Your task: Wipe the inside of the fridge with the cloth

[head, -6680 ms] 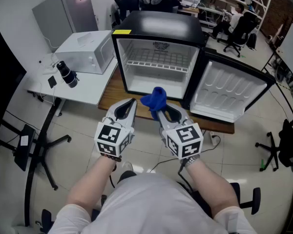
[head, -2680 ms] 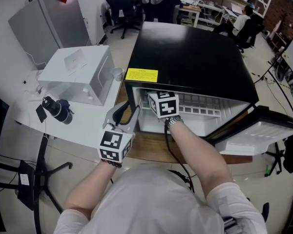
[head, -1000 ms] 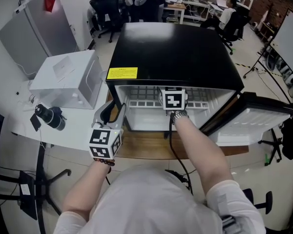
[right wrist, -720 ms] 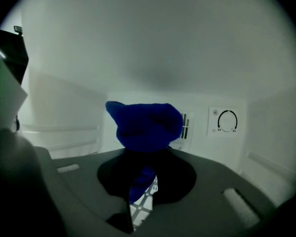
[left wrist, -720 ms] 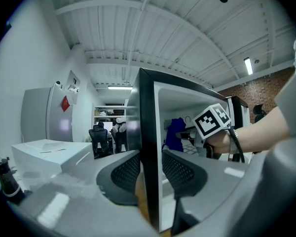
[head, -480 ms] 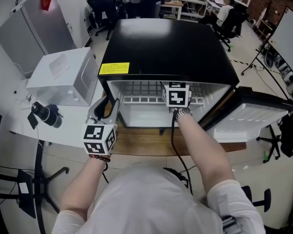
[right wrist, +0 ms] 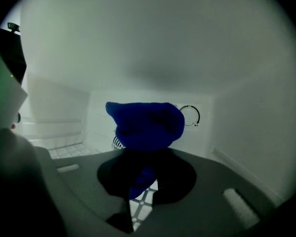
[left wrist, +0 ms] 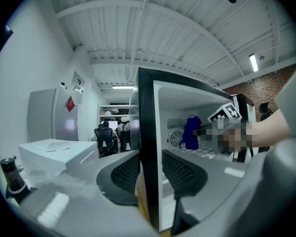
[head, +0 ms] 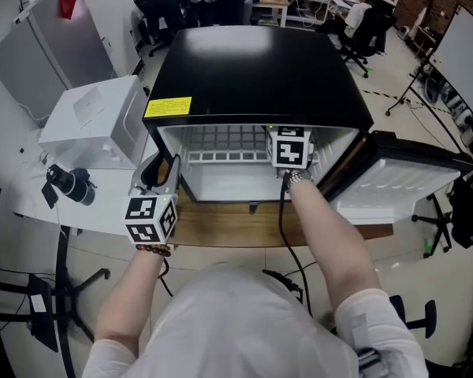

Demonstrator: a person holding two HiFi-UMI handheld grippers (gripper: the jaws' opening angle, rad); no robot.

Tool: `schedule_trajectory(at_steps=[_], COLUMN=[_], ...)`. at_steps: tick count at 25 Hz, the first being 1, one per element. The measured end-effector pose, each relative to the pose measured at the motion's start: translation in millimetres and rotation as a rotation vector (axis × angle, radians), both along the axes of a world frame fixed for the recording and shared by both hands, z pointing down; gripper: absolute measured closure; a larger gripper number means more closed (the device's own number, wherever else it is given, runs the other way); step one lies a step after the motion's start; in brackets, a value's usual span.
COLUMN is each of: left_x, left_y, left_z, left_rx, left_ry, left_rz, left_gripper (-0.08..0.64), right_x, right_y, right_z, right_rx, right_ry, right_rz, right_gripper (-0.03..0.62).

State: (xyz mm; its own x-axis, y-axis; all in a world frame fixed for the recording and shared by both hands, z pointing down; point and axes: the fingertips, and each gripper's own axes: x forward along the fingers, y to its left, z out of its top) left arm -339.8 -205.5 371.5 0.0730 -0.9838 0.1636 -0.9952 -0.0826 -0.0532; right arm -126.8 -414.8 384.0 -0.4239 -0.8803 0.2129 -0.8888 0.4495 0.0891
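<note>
Inside, the blue cloth [right wrist: 145, 125] sits bunched at the tip of my right gripper [right wrist: 145, 174], whose jaws are clamped on its lower folds, deep in the white cavity of the open black fridge [head: 260, 69]. The cloth is held above the wire shelf [right wrist: 69, 149] and in front of the back wall, covering part of the thermostat dial [right wrist: 190, 115]. I cannot tell whether it touches any surface. From the head view the cloth and both right jaws are hidden; only that gripper's marker cube [head: 290, 148] and my forearm show at the fridge's mouth.

My left gripper [left wrist: 150, 169] stands at the fridge's left front corner, its jaws closed on the front edge of the side wall, one pad outside and one inside. Past that edge, its view catches the cloth as a small dark blue shape.

The fridge door [head: 402, 183] hangs open at right, its far end cut off. A white appliance [head: 94, 120] stands on the table to the left of the fridge.
</note>
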Motion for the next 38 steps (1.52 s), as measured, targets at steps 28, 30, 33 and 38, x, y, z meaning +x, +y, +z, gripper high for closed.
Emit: schedule_trajectory(at_steps=[28,30,33,38], left_x=[-0.2,0.2,0.9,3.0], left_y=[-0.4,-0.6,-0.3,-0.3], left_z=[-0.7,-0.9,-0.4,-0.1], left_rx=[-0.011,-0.008,-0.006,-0.007], left_ry=[0.021,0.02,0.012,0.005], left_rz=[-0.008,0.001,0.017,0.041], left_gripper=[0.43,0.43,0.43,0.43], right_x=[7.8,-19.3,-62.4,-123.0], right_y=[33.0,45.5,62.7,82.2], right_z=[-31.4,-34.2,-33.3,-20.6], right_rx=[0.05,0.045,0.022,-0.029], right_ry=[-0.068,-0.09,-0.121,-0.133], right_rz=[-0.022,-0.083,-0.171,-0.275], right_gripper=[0.534,0.534,0.534,0.534])
